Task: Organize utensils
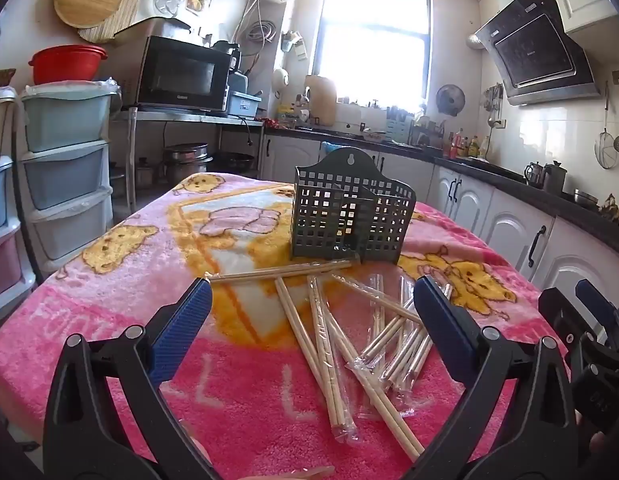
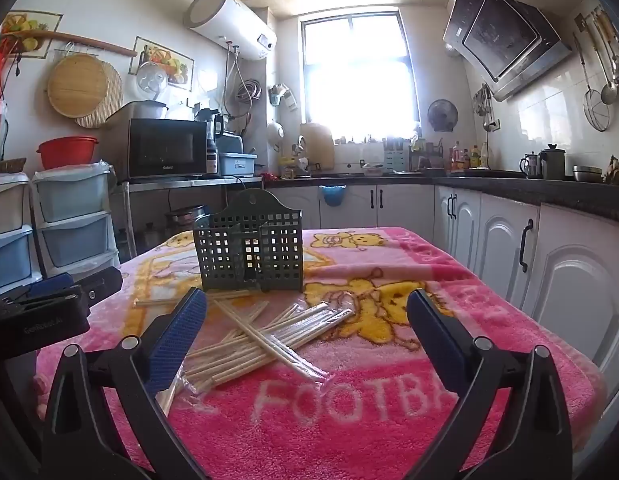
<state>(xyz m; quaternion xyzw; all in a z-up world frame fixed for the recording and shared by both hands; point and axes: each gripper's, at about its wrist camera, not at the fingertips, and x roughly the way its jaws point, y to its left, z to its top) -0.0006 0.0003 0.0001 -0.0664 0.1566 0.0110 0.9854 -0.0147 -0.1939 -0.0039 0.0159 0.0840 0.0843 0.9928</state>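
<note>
Chopsticks scattered loose at frame centre before upright holder on desk, unsorted; left gripper and right gripper apart, empty, poised for pickup.

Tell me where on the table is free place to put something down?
Free: blanket right of the holder, and the near strip with the letters. Also left of the holder. Crowded: the chopsticks piled just before the holder.
</note>
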